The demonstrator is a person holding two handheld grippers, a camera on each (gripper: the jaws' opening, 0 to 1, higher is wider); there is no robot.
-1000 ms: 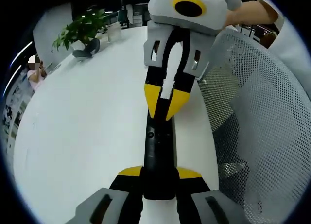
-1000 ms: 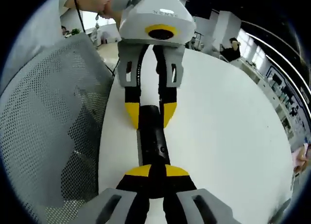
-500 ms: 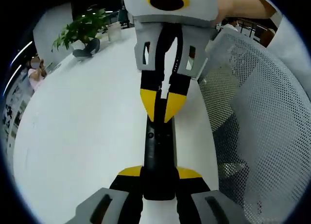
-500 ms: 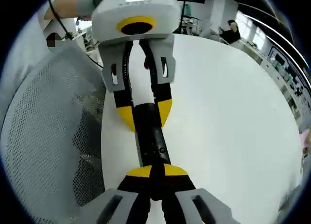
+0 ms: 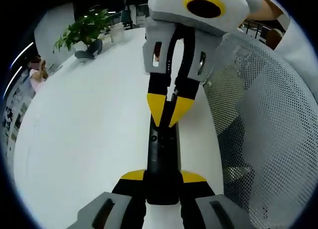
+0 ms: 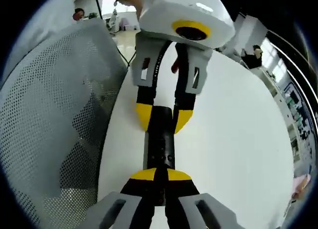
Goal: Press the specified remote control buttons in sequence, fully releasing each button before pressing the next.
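Note:
A slim black remote (image 5: 161,149) lies lengthwise over the white table (image 5: 89,114), near its edge. My left gripper (image 5: 162,177) is shut on the remote's near end, one yellow tip on each side. My right gripper (image 5: 169,112) comes down from the top of the left gripper view, its yellow tips shut together and resting on the remote's far end. In the right gripper view the same remote (image 6: 160,139) runs away from my right gripper (image 6: 160,174), whose tips meet over its near end. The left gripper (image 6: 163,118) clamps the other end.
A grey mesh chair back (image 5: 268,114) stands right beside the table edge, and it sits at the left in the right gripper view (image 6: 54,100). A potted plant (image 5: 84,33) stands at the table's far side. A person (image 5: 36,72) sits beyond the table's left edge.
The right gripper dipped closer along the remote, then lifted and tilted back; its view has rolled with it. The left gripper and the remote have stayed still.

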